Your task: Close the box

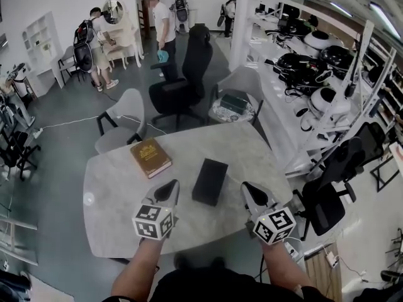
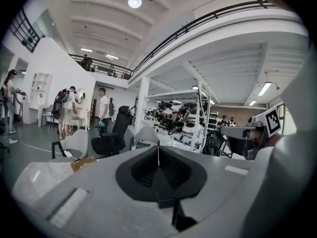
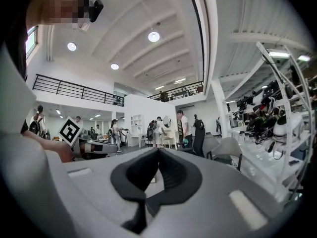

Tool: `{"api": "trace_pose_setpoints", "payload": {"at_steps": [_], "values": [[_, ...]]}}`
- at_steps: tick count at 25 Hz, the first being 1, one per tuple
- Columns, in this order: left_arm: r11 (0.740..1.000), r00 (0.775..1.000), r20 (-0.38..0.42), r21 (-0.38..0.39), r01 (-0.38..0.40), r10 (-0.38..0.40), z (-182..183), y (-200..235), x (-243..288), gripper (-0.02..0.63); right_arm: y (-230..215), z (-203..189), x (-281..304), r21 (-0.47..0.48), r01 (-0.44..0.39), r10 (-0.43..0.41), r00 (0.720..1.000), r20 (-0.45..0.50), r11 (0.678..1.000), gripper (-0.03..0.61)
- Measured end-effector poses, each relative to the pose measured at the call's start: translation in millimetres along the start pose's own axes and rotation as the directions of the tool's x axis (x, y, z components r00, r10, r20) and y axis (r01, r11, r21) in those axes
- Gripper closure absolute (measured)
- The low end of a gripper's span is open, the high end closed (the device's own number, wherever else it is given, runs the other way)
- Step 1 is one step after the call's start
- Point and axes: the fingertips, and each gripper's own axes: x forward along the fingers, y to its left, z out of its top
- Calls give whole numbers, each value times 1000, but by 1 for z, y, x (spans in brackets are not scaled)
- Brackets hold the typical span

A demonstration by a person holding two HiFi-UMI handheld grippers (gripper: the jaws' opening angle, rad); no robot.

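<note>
You have a brown book (image 1: pixel 150 157) lying flat on the grey table (image 1: pixel 110 200), near its far left edge. Past that edge stand a grey chair (image 1: pixel 123 117) and a black chair (image 1: pixel 186 74). Far off, a person with a backpack (image 1: pixel 96 43) and a person in a white shirt (image 1: pixel 165 24) stand by a white dresser (image 1: pixel 123 39). On your right, long white shelves (image 1: pixel 277 106) hold black and white gear (image 1: pixel 302 71).
</note>
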Motion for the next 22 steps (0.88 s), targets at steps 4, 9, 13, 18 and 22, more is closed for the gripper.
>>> {"api": "trace_pose_setpoints", "payload": {"at_steps": [4,9,13,18,22], "values": [[1000,1000,-1,3,-23,23,0,0,2,600,-15,0,-5,36,14,-14,1000,10,999,575],[1000,1000,7,-13,-10,10,0,-10,9,600,-27,-5,-11,50,39,-39,999,8,998,577],[1000,1000,9,-17,-2,2,3,-13,14,600,-30,-4,-7,48,45,-46,999,2,998,577],[1000,1000,12,-13,-9,9,3,-9,13,600,-24,-3,4,31,26,-26,1000,1,999,577],[1000,1000,20,-8,-22,22,7,-2,13,600,-21,-1,11,21,9,-9,1000,0,1000,577]]}}
